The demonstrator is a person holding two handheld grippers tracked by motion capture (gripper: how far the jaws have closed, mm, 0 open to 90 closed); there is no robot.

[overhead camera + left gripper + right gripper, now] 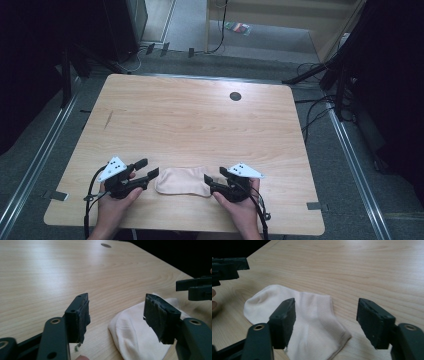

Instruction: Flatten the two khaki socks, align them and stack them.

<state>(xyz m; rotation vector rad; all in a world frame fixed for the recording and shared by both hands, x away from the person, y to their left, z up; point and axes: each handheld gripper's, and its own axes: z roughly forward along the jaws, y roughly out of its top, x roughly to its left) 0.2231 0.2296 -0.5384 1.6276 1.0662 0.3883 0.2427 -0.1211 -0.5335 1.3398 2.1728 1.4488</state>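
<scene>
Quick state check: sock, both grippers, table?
sock: lying flat on the table between the two grippers, not gripped.
left gripper: open, jaws apart with nothing pressed between them, just left of the sock.
right gripper: open, jaws apart at the sock's right end, pads not pressing on it.
table: light wood, with a small dark round hole near the far edge.

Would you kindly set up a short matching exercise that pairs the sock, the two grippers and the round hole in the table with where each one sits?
Things:
1. sock
2. left gripper
3. right gripper
4. round hole

Places:
A. far part of the table, right of the middle
B. at the sock's right end, jaws open
C. lying flat between the grippers
D. at the sock's left end, jaws open

Pairs: 1-C, 2-D, 3-B, 4-A
</scene>
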